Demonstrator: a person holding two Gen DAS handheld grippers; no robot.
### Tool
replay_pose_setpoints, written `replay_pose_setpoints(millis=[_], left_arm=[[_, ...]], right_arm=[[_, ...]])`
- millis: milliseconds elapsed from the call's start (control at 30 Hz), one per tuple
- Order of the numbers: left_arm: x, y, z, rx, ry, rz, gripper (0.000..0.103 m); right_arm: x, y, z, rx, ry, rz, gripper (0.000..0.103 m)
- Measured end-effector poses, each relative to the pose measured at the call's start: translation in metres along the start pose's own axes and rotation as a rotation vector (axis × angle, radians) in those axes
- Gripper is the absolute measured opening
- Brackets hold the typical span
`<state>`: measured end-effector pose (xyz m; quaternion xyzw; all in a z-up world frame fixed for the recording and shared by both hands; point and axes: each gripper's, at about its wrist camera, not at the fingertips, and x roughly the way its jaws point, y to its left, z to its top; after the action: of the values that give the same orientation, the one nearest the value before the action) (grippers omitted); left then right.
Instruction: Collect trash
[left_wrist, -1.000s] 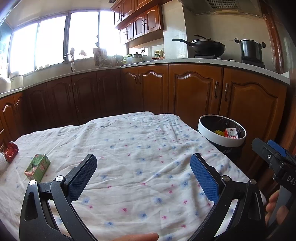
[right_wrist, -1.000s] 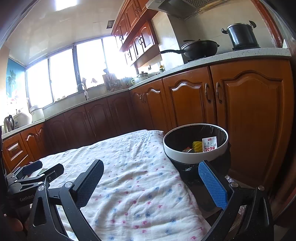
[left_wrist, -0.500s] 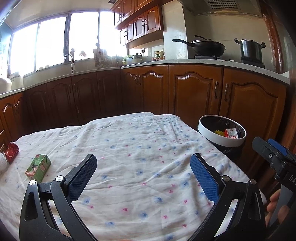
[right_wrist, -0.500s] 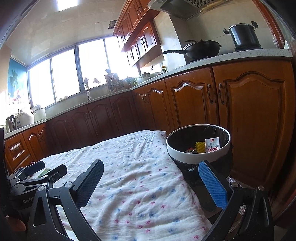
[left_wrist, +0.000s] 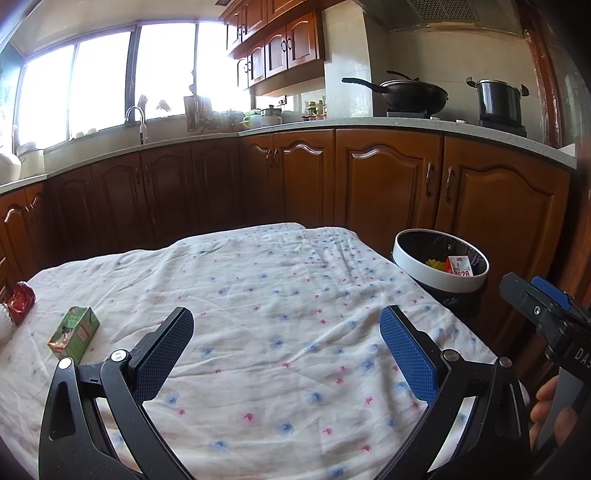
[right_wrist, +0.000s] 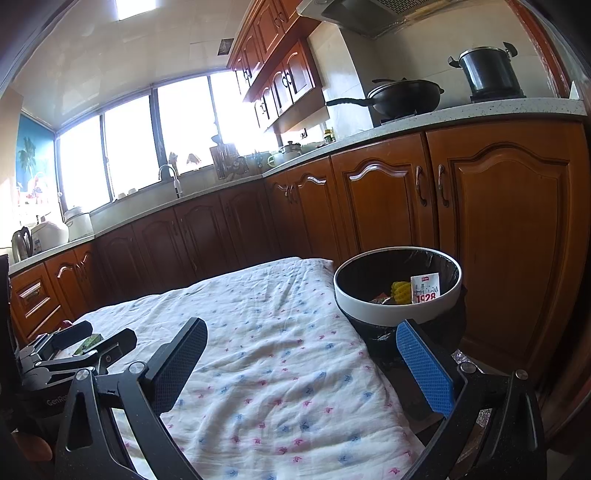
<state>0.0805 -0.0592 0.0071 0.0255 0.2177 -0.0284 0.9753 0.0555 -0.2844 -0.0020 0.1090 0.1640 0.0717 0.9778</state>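
A green drink carton (left_wrist: 74, 333) lies on the flowered cloth at the table's left, with a red wrapper (left_wrist: 21, 301) and something white beyond it at the edge. A white-rimmed trash bin (left_wrist: 439, 261) with a black liner stands off the table's right end and holds a yellow item and a red-and-white carton (right_wrist: 424, 288). My left gripper (left_wrist: 286, 341) is open and empty over the table's near side. My right gripper (right_wrist: 301, 356) is open and empty near the bin (right_wrist: 397, 286); it also shows in the left wrist view (left_wrist: 535, 302).
The table (left_wrist: 280, 280) is covered by a white cloth. Brown kitchen cabinets (left_wrist: 388, 192) run close behind the table and bin. A wok (left_wrist: 410, 94) and a pot (left_wrist: 498, 99) sit on the counter.
Both grippers stay open and empty. The right wrist view has shifted slightly, with the bin a little farther right. The left gripper has barely moved.
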Motion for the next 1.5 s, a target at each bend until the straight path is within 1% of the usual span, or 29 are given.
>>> replay_pose_setpoints(millis=[933, 1500], left_arm=[[0.003, 0.002, 0.001, 0.004, 0.009, -0.007, 0.103], [0.015, 0.008, 0.0, 0.009, 0.034, -0.023, 0.103]], right_arm=[[0.003, 0.001, 0.004, -0.005, 0.008, 0.009, 0.103], [0.01, -0.006, 0.006, 0.003, 0.025, 0.016, 0.103]])
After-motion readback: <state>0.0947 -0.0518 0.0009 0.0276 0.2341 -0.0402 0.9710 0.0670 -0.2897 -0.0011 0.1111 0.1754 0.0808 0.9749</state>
